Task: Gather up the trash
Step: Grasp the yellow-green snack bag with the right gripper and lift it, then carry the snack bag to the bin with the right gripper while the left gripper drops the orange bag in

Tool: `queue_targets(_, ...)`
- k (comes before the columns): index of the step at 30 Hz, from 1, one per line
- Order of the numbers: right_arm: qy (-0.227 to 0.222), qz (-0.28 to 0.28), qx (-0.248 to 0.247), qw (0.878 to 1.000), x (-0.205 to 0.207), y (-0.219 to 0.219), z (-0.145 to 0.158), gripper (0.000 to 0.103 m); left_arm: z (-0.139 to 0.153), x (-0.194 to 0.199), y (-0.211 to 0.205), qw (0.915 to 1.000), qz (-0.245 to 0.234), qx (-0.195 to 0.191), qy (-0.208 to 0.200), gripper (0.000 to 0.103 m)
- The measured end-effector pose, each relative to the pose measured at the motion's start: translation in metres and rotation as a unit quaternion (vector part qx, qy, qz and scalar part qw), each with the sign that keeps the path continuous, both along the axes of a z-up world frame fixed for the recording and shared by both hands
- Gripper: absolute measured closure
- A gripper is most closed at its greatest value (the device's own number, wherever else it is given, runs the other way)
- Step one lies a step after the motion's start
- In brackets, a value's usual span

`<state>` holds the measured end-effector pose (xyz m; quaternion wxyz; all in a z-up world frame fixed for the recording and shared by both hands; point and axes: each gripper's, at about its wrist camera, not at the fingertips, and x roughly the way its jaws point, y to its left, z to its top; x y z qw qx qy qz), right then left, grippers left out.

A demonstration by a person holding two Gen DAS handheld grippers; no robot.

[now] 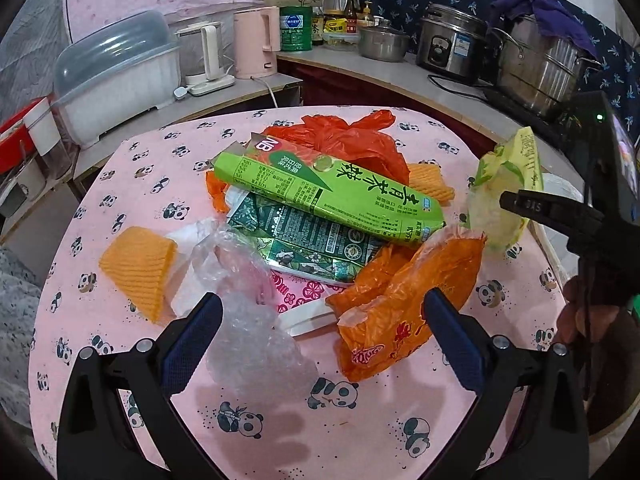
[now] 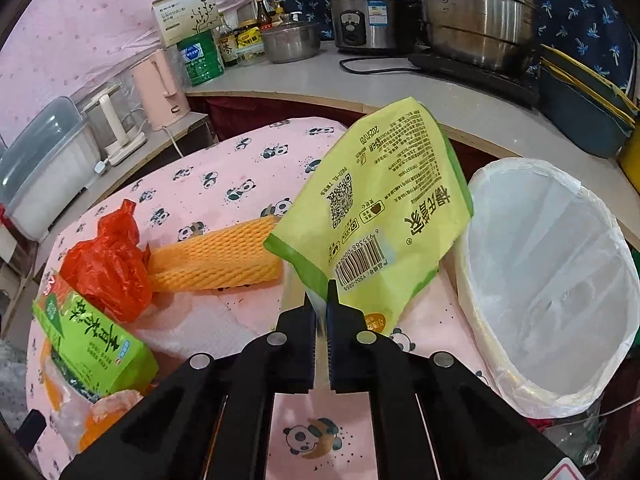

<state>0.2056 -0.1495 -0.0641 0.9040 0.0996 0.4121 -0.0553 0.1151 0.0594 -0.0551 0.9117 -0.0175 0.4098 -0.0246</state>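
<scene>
Yellow-green snack bag [image 2: 372, 208] pinched in the right gripper [image 2: 320, 300] — bin [image 2: 560, 396] lies just right; left gripper [image 1: 322, 312] spread wide.

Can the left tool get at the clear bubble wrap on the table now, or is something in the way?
Probably yes. The left tool stands open, and the bubble wrap lies uncovered between its fingers, on top of the pile's near edge. The orange bag lies close by its right finger, so it might be caught too.

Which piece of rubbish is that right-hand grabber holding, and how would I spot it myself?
Start at the white-lined bin beside the panda-print table. Just left of it, the right gripper is shut on a yellow-green snack bag, lifted off the cloth. Unlike the green tea carton and orange foam netting, it shows a barcode and QR code.
</scene>
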Motion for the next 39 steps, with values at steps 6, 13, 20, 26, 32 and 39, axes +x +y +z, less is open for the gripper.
queue_targets(6,-0.02,-0.011,-0.006,1.0,-0.041,-0.019,0.026,0.099,0.002,-0.004,-0.005,0.9999,-0.009,0.001,-0.007,0.007)
queue_targets(13,-0.017,-0.034,-0.01,0.999,-0.078,-0.044,0.035,0.098,0.0,0.002,-0.017,0.9991,-0.039,0.0,-0.016,0.018)
queue_targets(20,-0.007,-0.05,-0.002,0.999,-0.089,-0.057,0.028,0.095,-0.01,0.01,-0.033,0.9971,-0.076,0.002,0.007,0.062)
queue_targets(26,-0.005,-0.053,0.001,0.999,-0.092,-0.06,0.026,0.095,-0.011,-0.005,-0.048,0.9946,-0.103,0.005,0.009,0.087)
queue_targets(32,-0.01,-0.048,0.002,0.999,-0.108,-0.058,0.03,0.094,0.005,-0.022,-0.059,0.9931,-0.117,-0.004,-0.01,0.102)
queue_targets(39,-0.02,-0.06,0.002,0.998,-0.129,-0.07,0.04,0.092,0.02,-0.03,-0.07,0.9909,-0.132,-0.013,-0.024,0.102)
